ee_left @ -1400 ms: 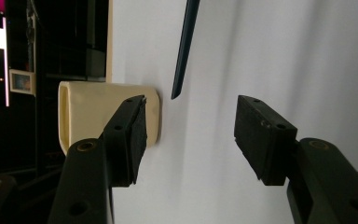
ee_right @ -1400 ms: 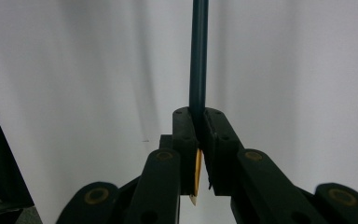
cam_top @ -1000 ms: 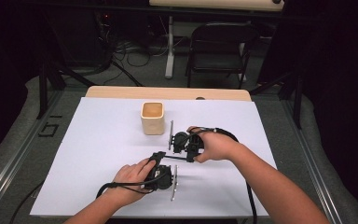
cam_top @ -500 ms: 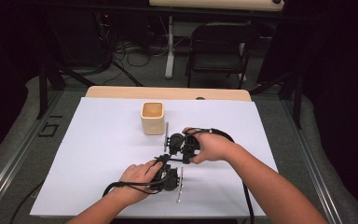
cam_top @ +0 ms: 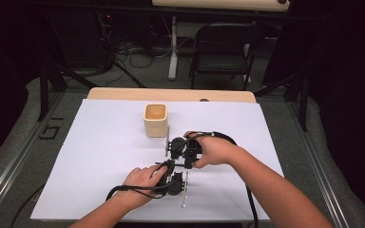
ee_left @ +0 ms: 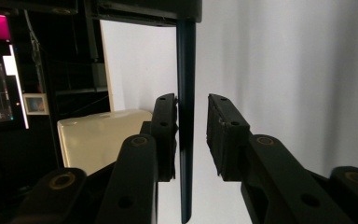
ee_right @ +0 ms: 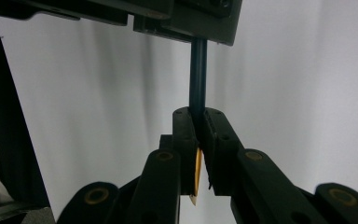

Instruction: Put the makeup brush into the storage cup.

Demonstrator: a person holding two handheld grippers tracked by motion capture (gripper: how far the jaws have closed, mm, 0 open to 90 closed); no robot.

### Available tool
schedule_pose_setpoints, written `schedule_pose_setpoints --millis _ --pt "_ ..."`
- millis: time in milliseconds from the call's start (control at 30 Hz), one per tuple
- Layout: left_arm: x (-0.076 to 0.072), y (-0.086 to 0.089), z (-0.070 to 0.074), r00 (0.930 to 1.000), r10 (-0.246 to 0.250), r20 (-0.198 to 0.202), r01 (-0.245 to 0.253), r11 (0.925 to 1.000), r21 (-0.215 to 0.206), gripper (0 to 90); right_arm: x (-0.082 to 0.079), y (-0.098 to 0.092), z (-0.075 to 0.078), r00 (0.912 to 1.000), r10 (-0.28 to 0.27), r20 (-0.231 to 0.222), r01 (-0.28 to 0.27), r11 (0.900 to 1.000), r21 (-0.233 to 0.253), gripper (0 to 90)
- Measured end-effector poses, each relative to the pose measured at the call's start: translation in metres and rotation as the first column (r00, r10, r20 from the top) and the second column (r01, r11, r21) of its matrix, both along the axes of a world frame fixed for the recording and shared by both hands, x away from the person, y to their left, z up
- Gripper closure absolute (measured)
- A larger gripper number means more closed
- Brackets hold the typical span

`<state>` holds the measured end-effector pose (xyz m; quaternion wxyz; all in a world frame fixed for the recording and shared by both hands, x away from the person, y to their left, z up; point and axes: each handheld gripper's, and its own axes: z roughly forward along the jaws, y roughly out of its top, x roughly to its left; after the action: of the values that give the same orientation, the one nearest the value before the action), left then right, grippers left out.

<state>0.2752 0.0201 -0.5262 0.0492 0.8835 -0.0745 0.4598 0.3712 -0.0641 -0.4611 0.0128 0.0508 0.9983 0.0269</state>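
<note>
The right gripper (ee_right: pixel 198 140) is clamped on a thin dark rod-shaped pencil (ee_right: pixel 198 74) with a yellow end. The left gripper (ee_left: pixel 191 135) stands narrowly parted around a slim dark-blue stick (ee_left: pixel 185 93), which touches one jaw only. On the white table sheet (cam_top: pixel 100 156), a square pale wooden cup (cam_top: pixel 155 119) stands at eleven o'clock from the right gripper.

Dim, dark surroundings; the white table (cam_top: pixel 100 156) is evenly lit, with soft streaky shadows.
</note>
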Motion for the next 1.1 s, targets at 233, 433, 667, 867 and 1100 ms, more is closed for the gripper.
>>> schedule_pose_setpoints --millis 233,433,667,867,1100 --pt "-0.0017 -0.0004 0.0001 0.9999 -0.007 0.012 0.007 0.9999 0.015 82.3 -0.0019 0.0022 -0.0008 0.9999 0.012 -0.009 -0.012 1.0 0.0 83.9" --pt "-0.002 -0.0004 0.0006 1.0 -0.003 0.007 0.003 0.9999 0.014 83.0 -0.0021 0.0029 -0.0014 0.9999 0.012 -0.01 -0.012 1.0 -0.003 83.9" --pt "-0.0021 0.0 0.0006 0.9999 0.001 0.01 -0.001 1.0 0.008 83.4 -0.002 0.003 -0.0013 0.9999 0.013 -0.011 -0.013 1.0 0.001 83.9" --pt "-0.0016 0.0004 0.0005 0.9999 0.008 0.01 -0.008 1.0 -0.001 83.5 -0.0022 0.0031 -0.0014 1.0 0.006 -0.008 -0.006 1.0 0.005 83.2" --pt "0.0016 0.0062 0.0012 0.9994 0.032 -0.01 -0.032 0.9994 -0.014 83.6 -0.0001 -0.0016 0.0008 0.9994 -0.006 0.033 0.006 1.0 0.019 65.2"
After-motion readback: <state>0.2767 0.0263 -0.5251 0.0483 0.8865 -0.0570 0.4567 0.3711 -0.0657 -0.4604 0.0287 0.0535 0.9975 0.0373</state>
